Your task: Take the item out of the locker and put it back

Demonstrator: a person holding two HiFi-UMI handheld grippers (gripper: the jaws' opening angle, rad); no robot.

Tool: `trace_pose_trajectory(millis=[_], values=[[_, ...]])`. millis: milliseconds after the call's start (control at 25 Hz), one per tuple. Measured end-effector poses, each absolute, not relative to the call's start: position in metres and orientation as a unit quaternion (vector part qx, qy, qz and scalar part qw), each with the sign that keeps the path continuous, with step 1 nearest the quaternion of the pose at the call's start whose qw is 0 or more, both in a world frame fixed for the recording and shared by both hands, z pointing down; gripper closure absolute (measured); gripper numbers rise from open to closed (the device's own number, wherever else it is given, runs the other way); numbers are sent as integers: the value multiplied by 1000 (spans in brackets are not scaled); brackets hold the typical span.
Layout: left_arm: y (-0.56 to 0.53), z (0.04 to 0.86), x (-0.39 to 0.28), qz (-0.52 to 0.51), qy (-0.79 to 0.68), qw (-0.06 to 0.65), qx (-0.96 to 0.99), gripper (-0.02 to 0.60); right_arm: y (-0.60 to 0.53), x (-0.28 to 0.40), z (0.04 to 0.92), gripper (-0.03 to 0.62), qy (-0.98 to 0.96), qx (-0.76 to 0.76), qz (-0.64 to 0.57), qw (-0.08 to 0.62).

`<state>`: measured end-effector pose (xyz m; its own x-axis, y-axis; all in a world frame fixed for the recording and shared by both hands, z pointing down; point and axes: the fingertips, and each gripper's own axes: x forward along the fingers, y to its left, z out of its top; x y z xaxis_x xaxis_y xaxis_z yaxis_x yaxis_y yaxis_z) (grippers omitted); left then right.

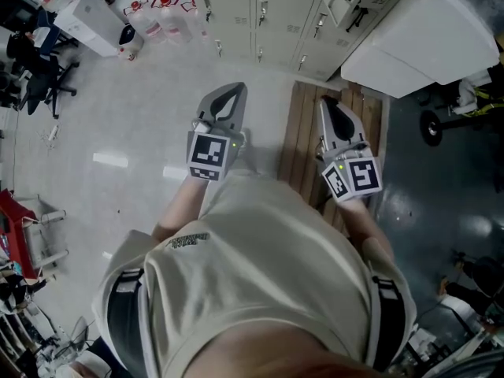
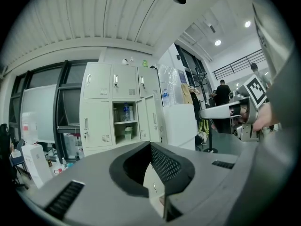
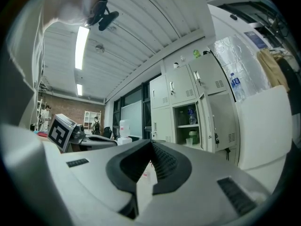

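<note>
Now left gripper and right gripper, both closed, face one open locker.

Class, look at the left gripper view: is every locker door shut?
No, one locker compartment stands open, with a bottle on its shelf.

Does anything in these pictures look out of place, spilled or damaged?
Only one thing stands out: one locker door is open, while the doors beside it are shut. A bottle and a cup stand upright on the shelves inside. Nothing looks spilled or damaged.
</note>
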<state>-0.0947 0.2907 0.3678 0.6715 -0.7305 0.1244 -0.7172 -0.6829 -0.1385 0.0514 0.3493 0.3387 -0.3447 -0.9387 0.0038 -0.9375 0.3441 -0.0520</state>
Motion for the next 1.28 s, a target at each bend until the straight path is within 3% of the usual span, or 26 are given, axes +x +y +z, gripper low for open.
trace_pose_trajectory(millis=[1280], values=[[31,391,-59,-93,352,28,-931,568,95,70,379,591,804,-590,-78,-20]])
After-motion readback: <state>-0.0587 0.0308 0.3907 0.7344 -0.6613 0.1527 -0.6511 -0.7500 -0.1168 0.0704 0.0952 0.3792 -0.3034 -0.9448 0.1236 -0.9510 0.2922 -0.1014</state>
